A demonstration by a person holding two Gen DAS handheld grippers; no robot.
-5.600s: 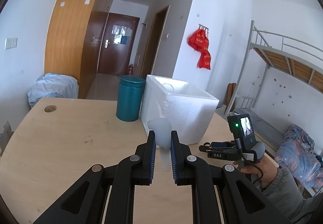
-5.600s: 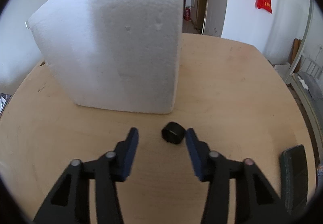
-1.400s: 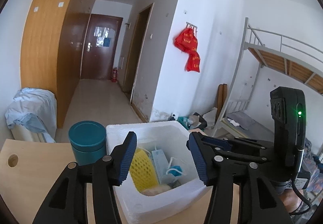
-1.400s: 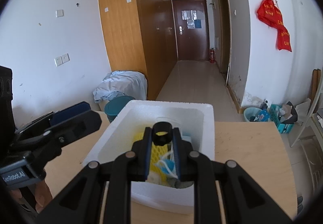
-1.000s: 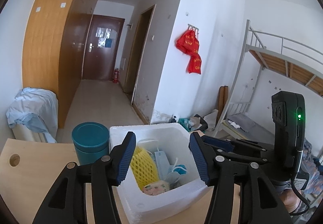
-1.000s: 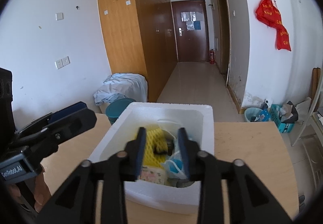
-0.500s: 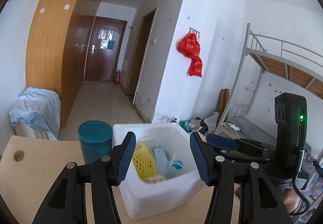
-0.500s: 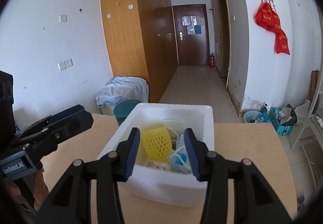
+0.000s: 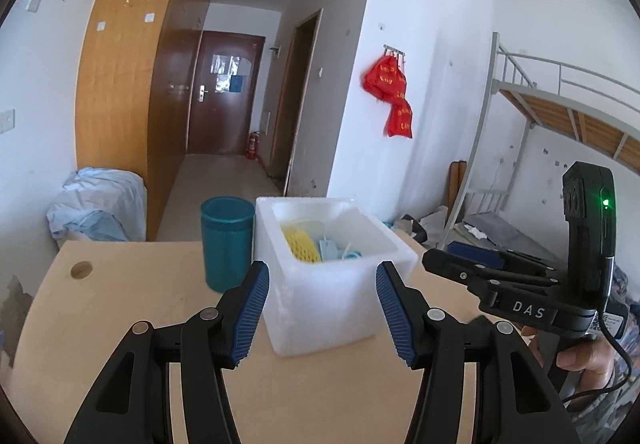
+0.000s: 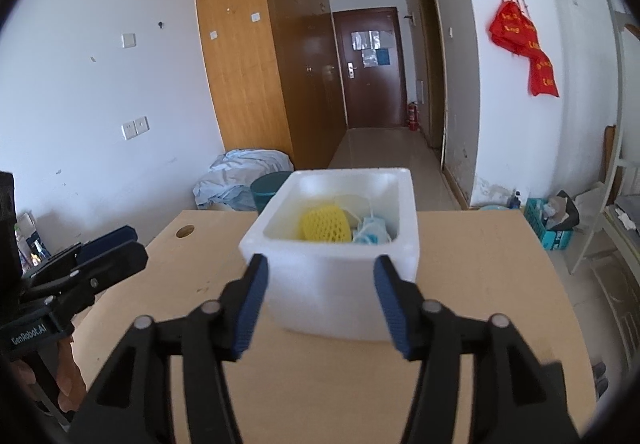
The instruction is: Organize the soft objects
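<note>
Both grippers are backing away from the white foam box [image 9: 332,276], the left gripper [image 9: 322,314] and right gripper [image 10: 320,304] hanging spread wide and empty. Inside are lying one yellow mesh sleeve [image 10: 325,229] and some blue masks [image 10: 374,235], too tangled to count. One teal canister [image 9: 227,244] is standing beside it, near the table's [image 9: 120,308] far edge. A careless swing could be knocking the light box sideways.
</note>
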